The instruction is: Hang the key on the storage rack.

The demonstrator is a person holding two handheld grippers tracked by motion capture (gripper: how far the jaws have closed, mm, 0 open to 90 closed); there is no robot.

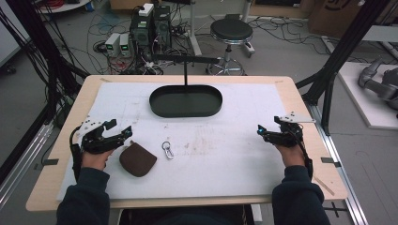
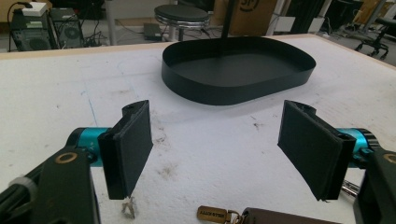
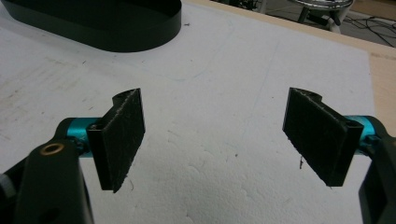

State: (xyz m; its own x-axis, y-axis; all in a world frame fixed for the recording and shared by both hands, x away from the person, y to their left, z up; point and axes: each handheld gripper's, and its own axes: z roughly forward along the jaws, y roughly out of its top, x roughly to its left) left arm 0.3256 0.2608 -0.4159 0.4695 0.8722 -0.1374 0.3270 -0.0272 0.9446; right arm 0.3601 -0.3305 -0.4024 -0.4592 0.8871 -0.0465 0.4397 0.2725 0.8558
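Observation:
A brown leather pouch [image 1: 137, 159] lies on the white mat [image 1: 234, 154], left of centre near the front. Just right of it lies a small metal key clip [image 1: 167, 150]. My left gripper [image 1: 119, 129] rests on the mat to the pouch's upper left, jaws wide open with nothing between them. In the left gripper view, the pouch's edge [image 2: 285, 217] and a brass tag [image 2: 212, 214] show below the open jaws [image 2: 217, 149]. My right gripper [image 1: 261, 131] sits at the mat's right side, open and empty, with bare mat between its pads [image 3: 212, 140].
A black oval tray [image 1: 186, 101] stands at the back centre of the mat, with a thin black post [image 1: 186, 70] rising behind it. Beyond the wooden table edge [image 1: 187, 78] are a stool [image 1: 231, 33], computer boxes and cables.

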